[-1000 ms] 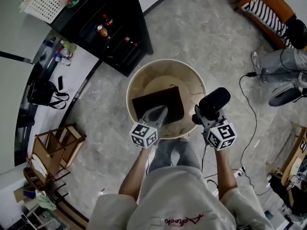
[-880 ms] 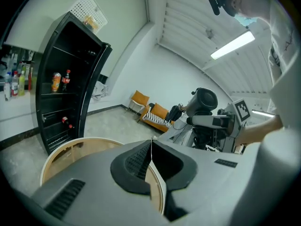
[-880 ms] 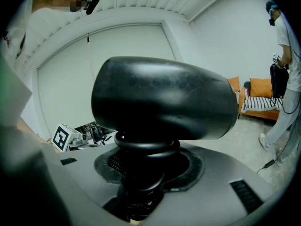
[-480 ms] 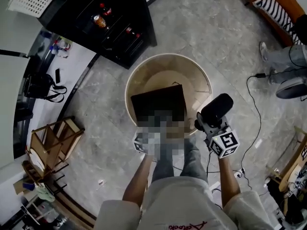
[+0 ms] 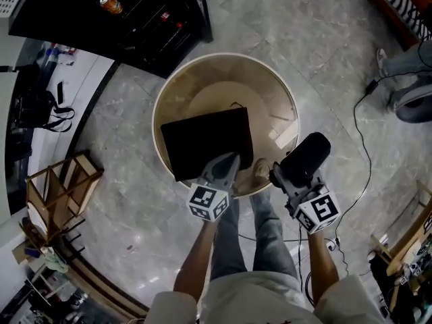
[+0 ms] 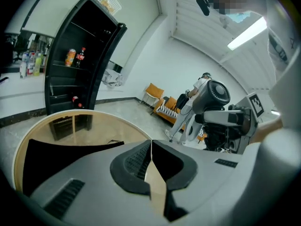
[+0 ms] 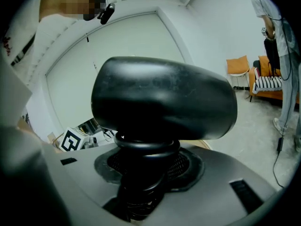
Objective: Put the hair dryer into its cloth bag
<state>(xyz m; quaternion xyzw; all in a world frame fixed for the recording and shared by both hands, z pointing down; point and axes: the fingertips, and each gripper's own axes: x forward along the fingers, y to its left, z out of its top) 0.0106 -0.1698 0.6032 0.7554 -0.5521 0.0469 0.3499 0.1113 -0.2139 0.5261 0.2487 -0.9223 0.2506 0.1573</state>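
Black cabinet (image 5: pixel 135 19): upper left in the head view, with bottles on its shelves, standing apart from the table.
Round table (image 5: pixel 223 79): pale wood with a raised rim, in the middle of the head view, just beyond the person's legs.
Cloth bag (image 5: pixel 202 140): black and flat, spread over the table's near left half. Whether it rests on the wood or hangs just above it cannot be told.
Left gripper (image 5: pixel 228 160): jaws pressed together, pinching the bag's near right edge. The rest of the bag stretches away and leftward from the tips.
Hair dryer (image 5: pixel 305 155): black, above the table's near right rim. It is just right of the bag, outside it and not touching it.
Right gripper (image 5: pixel 282 175): jaws partly apart and clamped on the dryer's handle, where the coiled cord is wound. The dryer's head sits above the jaws, lying crosswise.
Floor cable (image 5: pixel 358 133): a thin black line on the grey floor, right of the table.
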